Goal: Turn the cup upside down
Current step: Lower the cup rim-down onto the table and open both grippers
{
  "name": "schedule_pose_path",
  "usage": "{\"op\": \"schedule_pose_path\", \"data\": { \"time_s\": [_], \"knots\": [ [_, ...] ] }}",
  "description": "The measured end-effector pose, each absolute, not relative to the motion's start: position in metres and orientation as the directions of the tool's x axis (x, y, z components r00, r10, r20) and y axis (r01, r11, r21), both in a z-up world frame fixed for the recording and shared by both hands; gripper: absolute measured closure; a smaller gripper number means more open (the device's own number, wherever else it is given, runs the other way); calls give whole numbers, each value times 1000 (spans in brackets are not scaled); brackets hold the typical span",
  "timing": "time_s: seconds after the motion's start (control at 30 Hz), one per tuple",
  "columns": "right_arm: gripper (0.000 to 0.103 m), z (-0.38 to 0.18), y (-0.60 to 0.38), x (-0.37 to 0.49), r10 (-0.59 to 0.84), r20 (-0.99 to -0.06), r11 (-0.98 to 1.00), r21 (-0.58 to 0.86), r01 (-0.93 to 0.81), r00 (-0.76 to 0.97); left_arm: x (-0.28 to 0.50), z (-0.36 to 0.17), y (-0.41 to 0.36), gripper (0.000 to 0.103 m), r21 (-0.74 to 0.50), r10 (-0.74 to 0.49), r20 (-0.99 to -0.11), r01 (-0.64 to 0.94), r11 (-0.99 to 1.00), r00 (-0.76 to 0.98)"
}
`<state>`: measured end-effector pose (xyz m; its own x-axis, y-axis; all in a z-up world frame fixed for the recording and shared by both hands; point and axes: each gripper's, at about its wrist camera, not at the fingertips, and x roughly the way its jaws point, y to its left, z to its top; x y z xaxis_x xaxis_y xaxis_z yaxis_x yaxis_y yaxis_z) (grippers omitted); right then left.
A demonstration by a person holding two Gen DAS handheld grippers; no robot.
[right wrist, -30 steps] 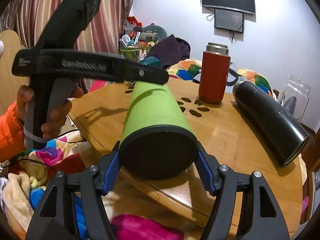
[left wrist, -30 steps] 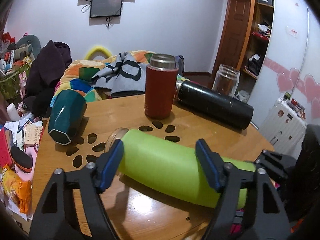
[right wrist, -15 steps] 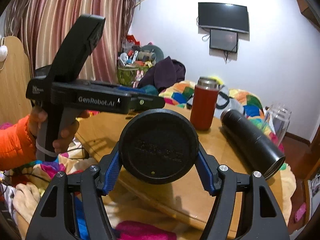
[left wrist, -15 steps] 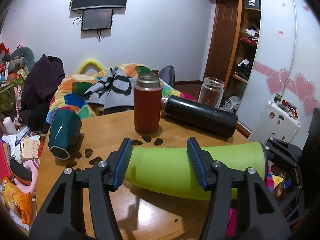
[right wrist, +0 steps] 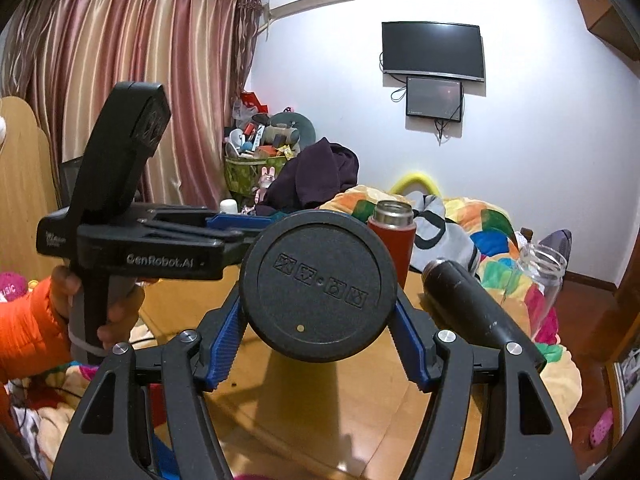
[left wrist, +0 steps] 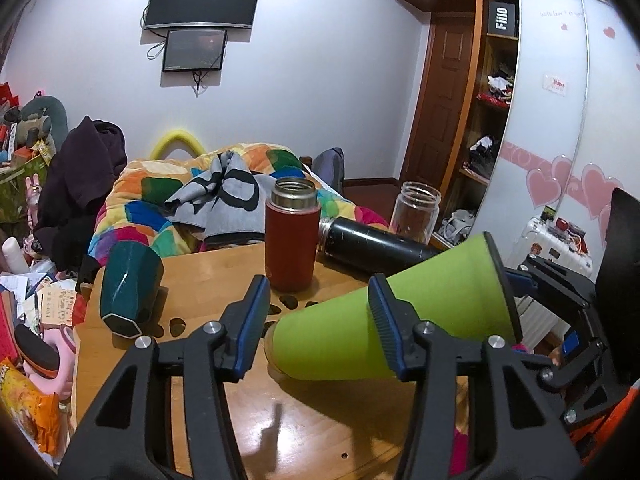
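Cup point(left wrist: 400, 316) first: my right gripper point(right wrist: 320, 344) has its blue ribbed pads closed on the black base end, so in the right wrist view I look straight at the round base disc with its moulded symbols. That puts the long axis running directly away from the right gripper, toward the middle of the bench point(left wrist: 224, 280). From the left wrist view the same axis lies slantwise, base end raised to the right, mouth end low and just over the bench top; I cannot tell whether the rim touches the wood. My left gripper point(left wrist: 316, 320) straddles the mouth end, its jaws set wider than the body with a clear gap on the left side; on the right the pad looks close to the wall, contact unclear. I judge the right arm carries the load and must swing the base on up so the mouth comes down flat.

The body is a matt green tapered cylinder, smooth, probably slippery against a loose grip. Beyond it a red flask point(left wrist: 292, 236) stands upright, a black flask point(left wrist: 376, 246) lies on its side toward the far right edge, a clear jar point(left wrist: 416, 212) behind that, and a faceted teal cup point(left wrist: 128, 288) lies near the left edge
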<state>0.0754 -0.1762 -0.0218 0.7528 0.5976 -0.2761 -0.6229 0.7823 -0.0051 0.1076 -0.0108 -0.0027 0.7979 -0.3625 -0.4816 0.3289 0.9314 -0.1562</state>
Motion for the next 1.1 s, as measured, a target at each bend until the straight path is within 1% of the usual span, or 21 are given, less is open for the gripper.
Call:
{"op": "schedule_pose_path", "data": {
  "time_s": [0.27,0.47,0.67,1.1],
  "knots": [
    [40,-3,-167,91,597,-316,778,6,-628,737,117,1,-1,53,-179,-359,-475,312,933,803],
    [40,12,-159,102,592,-325,779,-3,-627,737,122,4,0,54,-177,-356,-474,308,935,806],
    [40,15,-154,110,590,-329,781,2,-624,737,125,0,3,54,-184,-345,-477,292,938,808],
    [40,18,-138,135,580,-368,789,32,-614,726,115,-7,18,53,-165,-294,-477,244,956,828]
  ]
}}
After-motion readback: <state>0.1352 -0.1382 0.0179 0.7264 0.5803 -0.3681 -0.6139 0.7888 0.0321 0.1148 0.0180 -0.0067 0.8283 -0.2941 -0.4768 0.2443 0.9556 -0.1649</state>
